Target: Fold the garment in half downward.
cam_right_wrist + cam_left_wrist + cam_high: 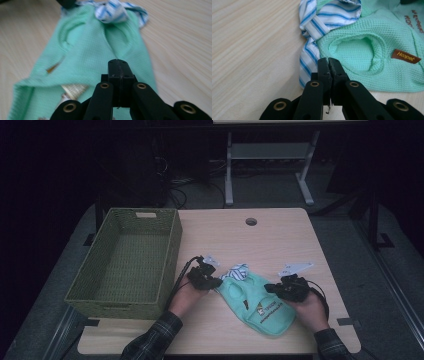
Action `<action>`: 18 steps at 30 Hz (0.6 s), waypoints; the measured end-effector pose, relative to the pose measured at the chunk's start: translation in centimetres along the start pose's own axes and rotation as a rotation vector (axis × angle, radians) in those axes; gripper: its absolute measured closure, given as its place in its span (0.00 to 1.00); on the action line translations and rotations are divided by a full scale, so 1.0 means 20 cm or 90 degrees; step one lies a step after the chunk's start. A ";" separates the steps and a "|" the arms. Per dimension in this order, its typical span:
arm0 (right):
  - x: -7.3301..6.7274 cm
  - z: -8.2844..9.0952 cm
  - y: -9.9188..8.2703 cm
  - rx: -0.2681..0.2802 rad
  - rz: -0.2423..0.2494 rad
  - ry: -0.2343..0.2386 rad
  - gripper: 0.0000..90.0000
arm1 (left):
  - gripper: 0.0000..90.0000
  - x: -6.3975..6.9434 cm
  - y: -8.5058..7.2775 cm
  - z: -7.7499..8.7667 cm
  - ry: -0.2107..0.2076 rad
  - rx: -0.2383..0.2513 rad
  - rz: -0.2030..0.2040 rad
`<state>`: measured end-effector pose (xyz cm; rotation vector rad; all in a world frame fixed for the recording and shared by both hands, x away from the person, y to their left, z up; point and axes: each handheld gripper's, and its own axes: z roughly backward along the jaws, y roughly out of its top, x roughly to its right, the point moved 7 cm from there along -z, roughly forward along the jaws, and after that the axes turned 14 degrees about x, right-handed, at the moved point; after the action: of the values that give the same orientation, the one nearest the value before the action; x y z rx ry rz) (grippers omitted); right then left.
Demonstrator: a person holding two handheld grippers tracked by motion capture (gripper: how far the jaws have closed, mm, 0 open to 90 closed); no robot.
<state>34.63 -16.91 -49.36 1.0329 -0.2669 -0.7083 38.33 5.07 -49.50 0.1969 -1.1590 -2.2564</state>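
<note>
Mint-green pet shirt [257, 302] is flanked on the desk [280, 235] by both closed, empty hand-held grippers [212, 281] [274, 288], so fabric could be dragged, not gripped.

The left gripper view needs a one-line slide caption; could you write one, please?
Shut left gripper over the mint-green pet shirt and its blue-striped collar.

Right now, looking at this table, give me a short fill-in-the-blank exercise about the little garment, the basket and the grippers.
1. The mint green pet shirt lies on the wooden ____.
2. The green woven basket stands to the shirt's ____ in the high view.
3. The fingers of the left gripper and of the right gripper are ____.
4. The shirt's collar is white with ____ stripes.

Missing words: table; left; shut; blue
</note>
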 end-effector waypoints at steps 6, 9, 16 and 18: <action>-0.09 -0.09 0.03 0.003 0.011 0.029 1.00 | 0.96 -0.01 0.01 0.01 0.001 0.009 0.008; -0.11 -0.13 0.01 -0.018 0.024 0.033 1.00 | 0.94 -0.01 0.03 0.01 0.006 0.021 0.017; -0.11 -0.18 -0.05 -0.050 0.035 0.032 1.00 | 0.86 -0.05 0.08 0.00 0.016 0.033 0.013; -0.11 -0.18 -0.05 -0.046 0.030 0.035 1.00 | 0.81 -0.06 0.10 -0.02 0.021 0.032 0.008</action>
<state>34.45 -13.31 -51.87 0.9721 -0.2159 -0.6416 40.33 4.60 -48.38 0.2447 -1.1971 -2.2068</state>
